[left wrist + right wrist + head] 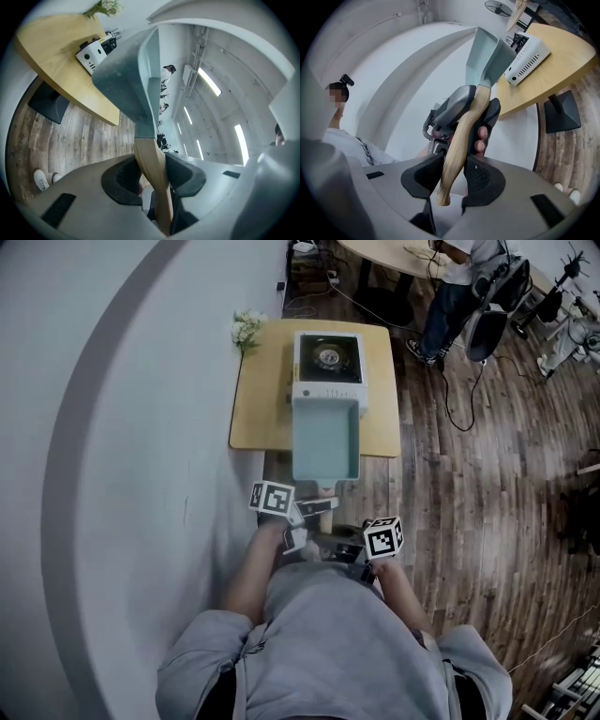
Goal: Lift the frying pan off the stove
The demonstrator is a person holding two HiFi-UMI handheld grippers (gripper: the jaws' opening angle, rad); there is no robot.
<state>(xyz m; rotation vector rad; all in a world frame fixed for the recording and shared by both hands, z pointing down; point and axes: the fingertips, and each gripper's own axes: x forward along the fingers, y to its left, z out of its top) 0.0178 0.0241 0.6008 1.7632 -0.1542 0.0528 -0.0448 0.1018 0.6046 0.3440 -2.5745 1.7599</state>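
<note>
Pan [325, 439] held raised just in front of stove [327, 362], above near edge of table [258, 399]. Its wooden handle [151, 157] is clamped by left gripper [154, 176] and by right gripper [452, 176].

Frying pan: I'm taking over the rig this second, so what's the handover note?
Left tongs: shut on the pan's wooden handle.
Right tongs: shut on the same handle, nearer its free end.
Frying pan: held in the air over the near edge of the table, in front of the portable gas stove, whose burner is bare.
Done: pan is off the stove.
Left: probably just setting it down. Nothing shows where.
</note>
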